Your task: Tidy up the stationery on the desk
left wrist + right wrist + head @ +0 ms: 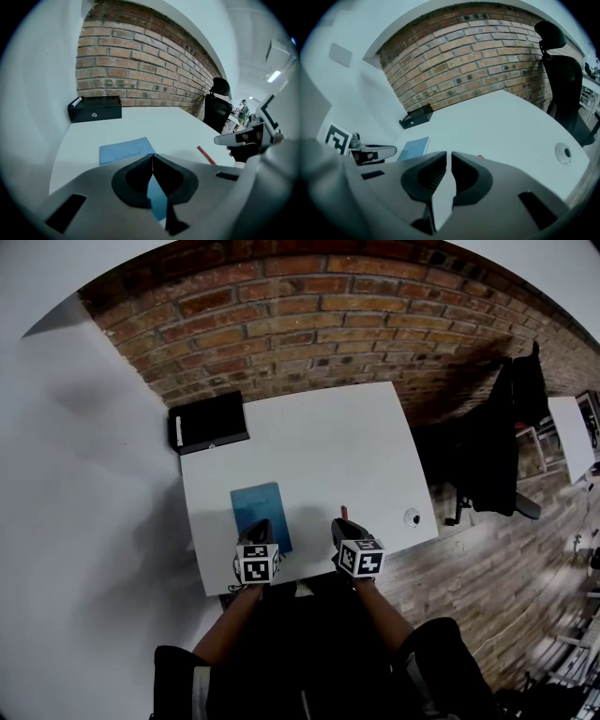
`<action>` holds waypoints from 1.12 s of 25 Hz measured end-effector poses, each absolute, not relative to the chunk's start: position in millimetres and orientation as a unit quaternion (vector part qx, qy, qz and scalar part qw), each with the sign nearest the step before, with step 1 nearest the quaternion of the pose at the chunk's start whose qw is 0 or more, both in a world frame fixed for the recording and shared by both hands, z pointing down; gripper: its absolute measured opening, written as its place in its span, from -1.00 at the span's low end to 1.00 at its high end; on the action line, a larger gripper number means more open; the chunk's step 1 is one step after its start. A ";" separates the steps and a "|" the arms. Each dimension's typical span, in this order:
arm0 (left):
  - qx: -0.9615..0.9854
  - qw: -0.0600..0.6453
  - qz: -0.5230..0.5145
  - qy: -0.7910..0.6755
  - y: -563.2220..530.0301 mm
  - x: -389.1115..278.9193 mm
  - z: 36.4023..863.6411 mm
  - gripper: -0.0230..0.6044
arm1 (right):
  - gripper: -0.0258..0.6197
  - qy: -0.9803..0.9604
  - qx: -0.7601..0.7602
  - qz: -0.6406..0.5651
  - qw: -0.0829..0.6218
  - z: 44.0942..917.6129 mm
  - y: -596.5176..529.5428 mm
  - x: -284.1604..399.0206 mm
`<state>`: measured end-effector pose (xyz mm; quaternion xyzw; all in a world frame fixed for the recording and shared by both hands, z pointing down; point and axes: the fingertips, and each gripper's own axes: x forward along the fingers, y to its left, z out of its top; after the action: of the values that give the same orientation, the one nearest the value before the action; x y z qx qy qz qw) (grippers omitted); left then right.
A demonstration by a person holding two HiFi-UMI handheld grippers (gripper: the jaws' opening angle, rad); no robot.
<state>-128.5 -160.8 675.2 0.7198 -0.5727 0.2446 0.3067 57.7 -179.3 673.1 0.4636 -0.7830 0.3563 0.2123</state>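
A blue notebook point(259, 510) lies on the white desk point(319, 442) near its front edge; its cover reads "notebook" point(125, 152). A red pen point(344, 512) lies to the right of it, also seen as a slim red stick point(206, 155). My left gripper point(262, 531) hovers over the notebook's near end, jaws shut with nothing between them point(152, 158). My right gripper point(341, 527) hangs just in front of the pen, jaws together and holding nothing point(449, 157). Only the pen's tip point(480, 156) shows past those jaws.
A black box point(208, 422) sits at the desk's far left corner against the brick wall. A round cable grommet point(412, 517) is set in the desk's right front corner. A black office chair point(495, 442) stands right of the desk on the wooden floor.
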 end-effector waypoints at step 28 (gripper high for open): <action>0.731 0.305 0.278 -0.544 -149.8 -90.3 682.8 -0.88 | -0.68 -0.731 0.469 0.365 0.335 756.9 -152.9 105.0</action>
<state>-90.3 -149.8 682.8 0.7307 -0.5437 0.2779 0.3053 105.0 -152.9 756.9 0.4692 -0.7311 0.3650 0.3349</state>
